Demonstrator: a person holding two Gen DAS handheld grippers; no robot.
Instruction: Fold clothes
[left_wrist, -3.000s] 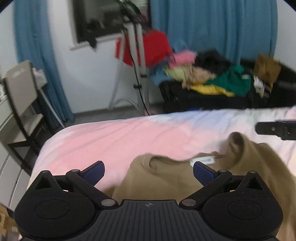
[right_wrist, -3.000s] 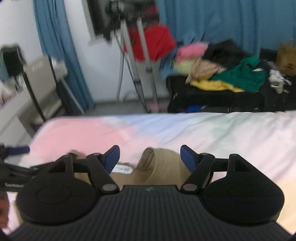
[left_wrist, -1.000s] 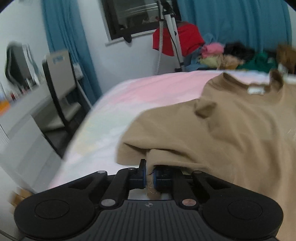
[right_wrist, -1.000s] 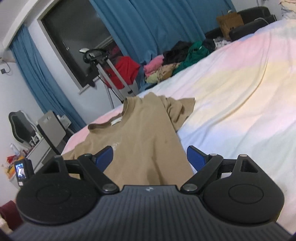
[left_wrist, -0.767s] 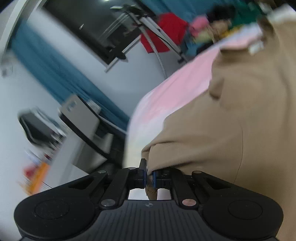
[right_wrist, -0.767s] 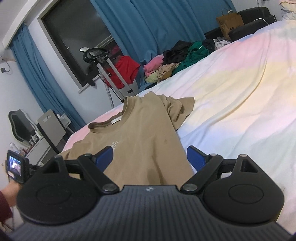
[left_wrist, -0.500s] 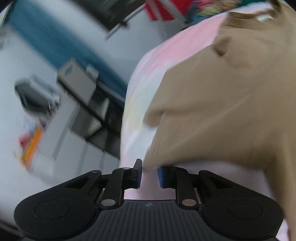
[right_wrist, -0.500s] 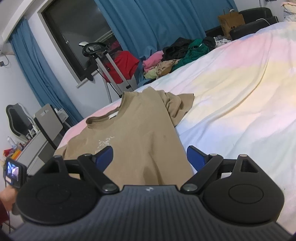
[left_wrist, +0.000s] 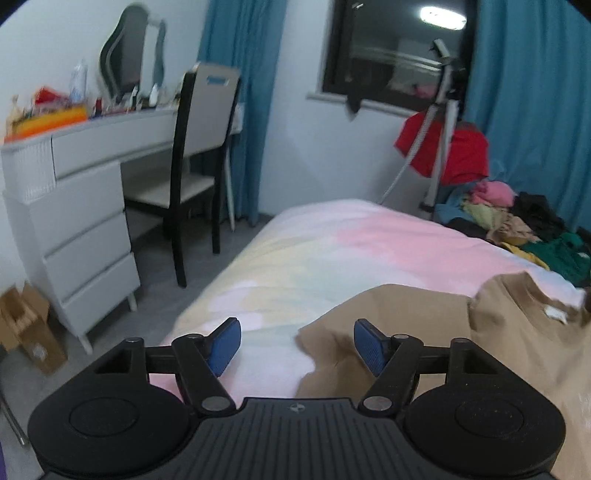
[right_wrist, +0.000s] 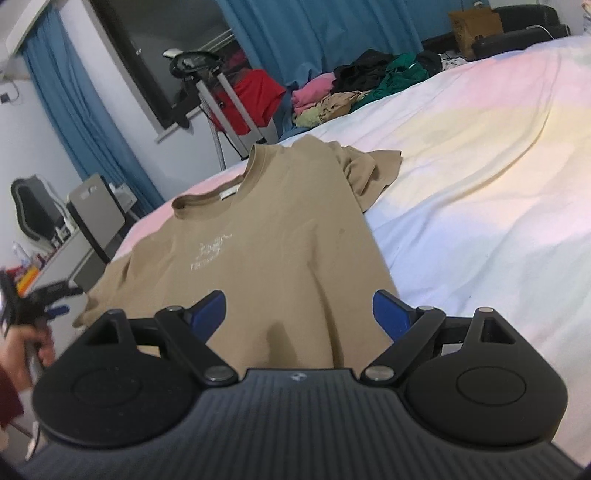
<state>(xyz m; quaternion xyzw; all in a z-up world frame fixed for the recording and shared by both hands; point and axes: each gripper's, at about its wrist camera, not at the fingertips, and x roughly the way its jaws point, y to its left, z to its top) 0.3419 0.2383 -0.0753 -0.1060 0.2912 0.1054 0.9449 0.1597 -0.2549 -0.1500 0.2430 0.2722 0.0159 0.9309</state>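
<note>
A tan T-shirt lies spread face up on the bed, collar toward the far side, with a pale logo on the chest. Its right sleeve is bunched. My right gripper is open and empty over the shirt's lower hem. My left gripper is open and empty beside the shirt's left sleeve, which lies on the sheet. The left gripper also shows in the right wrist view, at the shirt's left edge.
The bed has a pastel sheet. A pile of clothes lies past the far edge, by a tripod with a red garment. A chair and drawer desk stand left of the bed.
My left gripper was shut on the shirt's left sleeve and pulled it outward; it has let go, opened and drawn back. The shirt lies flatter. My right gripper stayed open.
</note>
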